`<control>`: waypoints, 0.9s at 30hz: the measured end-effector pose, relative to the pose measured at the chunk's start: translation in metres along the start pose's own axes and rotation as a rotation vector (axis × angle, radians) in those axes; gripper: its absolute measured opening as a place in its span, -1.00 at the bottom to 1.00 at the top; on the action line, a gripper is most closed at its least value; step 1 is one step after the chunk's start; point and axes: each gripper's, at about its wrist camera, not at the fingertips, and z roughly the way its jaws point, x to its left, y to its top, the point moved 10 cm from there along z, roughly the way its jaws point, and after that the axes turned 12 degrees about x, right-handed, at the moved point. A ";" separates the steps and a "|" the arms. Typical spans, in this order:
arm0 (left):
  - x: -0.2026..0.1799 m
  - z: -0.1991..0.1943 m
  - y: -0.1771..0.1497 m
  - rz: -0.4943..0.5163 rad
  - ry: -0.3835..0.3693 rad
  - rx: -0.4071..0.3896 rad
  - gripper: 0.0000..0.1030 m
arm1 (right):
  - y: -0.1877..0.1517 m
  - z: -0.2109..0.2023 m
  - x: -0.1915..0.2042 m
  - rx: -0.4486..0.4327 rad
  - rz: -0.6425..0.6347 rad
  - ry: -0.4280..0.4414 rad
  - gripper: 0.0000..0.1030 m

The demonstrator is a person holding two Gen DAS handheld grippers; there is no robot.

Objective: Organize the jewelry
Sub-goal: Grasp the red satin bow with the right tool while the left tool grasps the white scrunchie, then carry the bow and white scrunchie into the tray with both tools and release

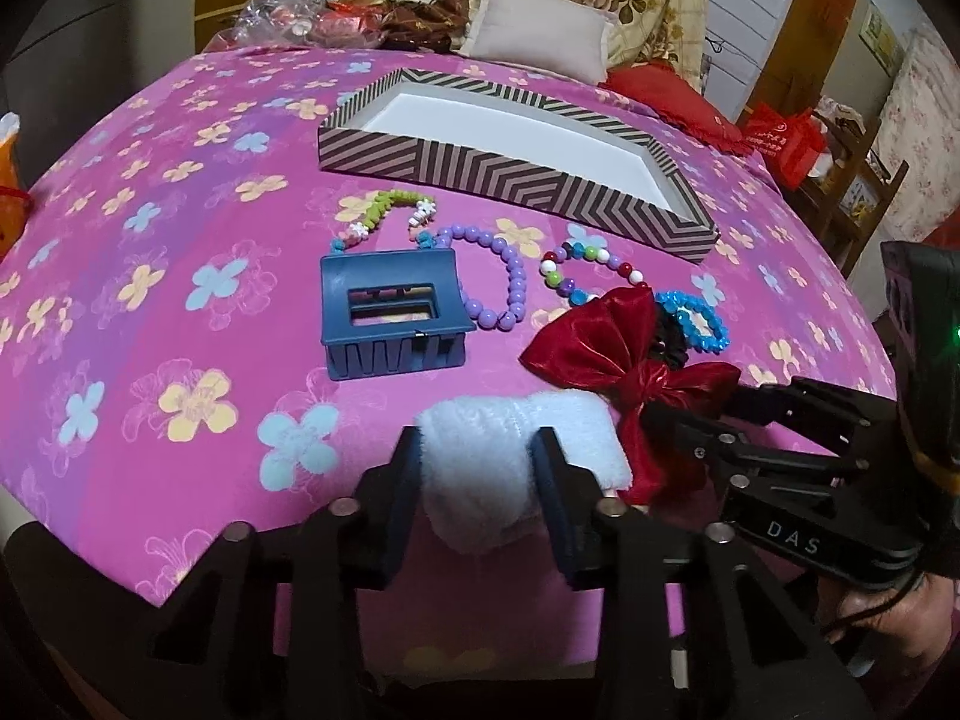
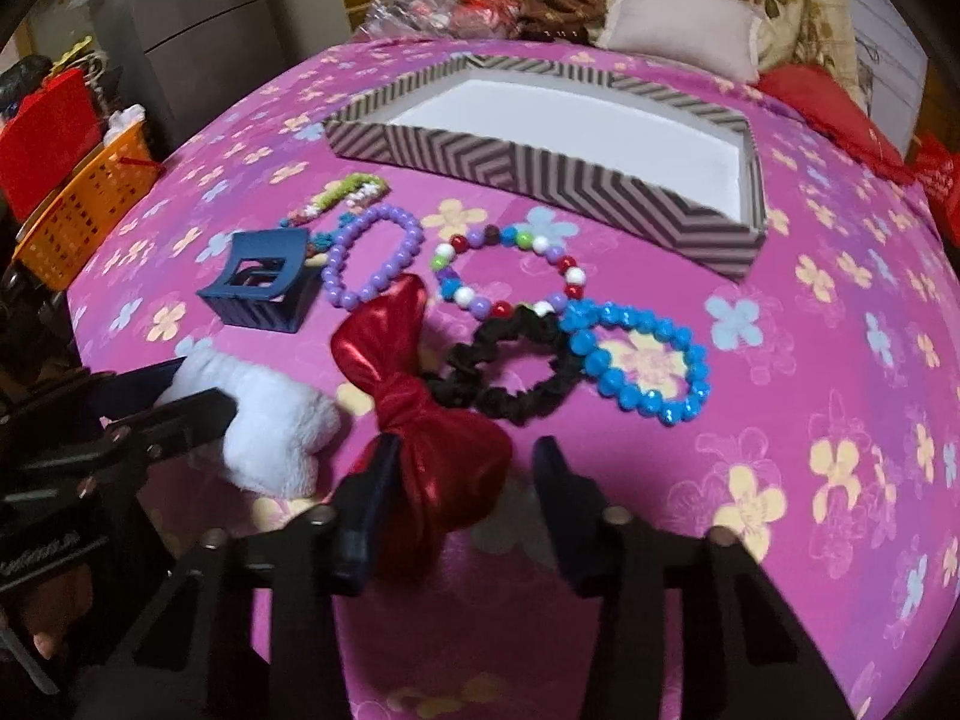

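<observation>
A white fluffy hair piece [image 1: 474, 438] lies near the front of the pink flowered bedspread, and my left gripper [image 1: 479, 468] is shut on it, pads pressing its sides. Next to it lies a red satin bow [image 2: 432, 438]. My right gripper [image 2: 465, 456] stands open around the bow's near lobe; the left finger touches it and a gap shows at the right finger. Behind lie a black scrunchie [image 2: 480, 402], a blue bead bracelet [image 2: 696, 372], a multi-coloured bracelet [image 2: 462, 297], a purple bracelet [image 1: 513, 282], a green-and-white bracelet [image 1: 384, 204] and a blue claw clip [image 1: 390, 312]. The striped box [image 1: 480, 165] stands open beyond them.
Pillows [image 1: 540, 30] and bagged clutter line the far side of the bed. An orange basket [image 2: 90, 204] stands off the bed's left edge and a red bag [image 1: 786, 138] off its right. The bedspread's front edge is just below both grippers.
</observation>
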 end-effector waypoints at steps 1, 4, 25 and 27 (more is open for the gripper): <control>0.001 -0.001 0.001 0.000 0.002 -0.001 -0.52 | -0.001 -0.001 0.005 0.000 -0.013 0.020 -0.55; 0.003 -0.005 0.003 -0.009 -0.010 0.003 -0.63 | 0.001 -0.008 0.010 -0.014 -0.032 0.028 -0.70; 0.022 -0.039 0.110 -0.053 0.021 -0.137 -0.66 | 0.080 -0.056 -0.027 -0.175 0.091 0.103 -0.73; 0.027 -0.033 0.128 -0.059 0.034 -0.136 -0.65 | 0.094 -0.056 -0.032 -0.185 0.107 0.113 -0.73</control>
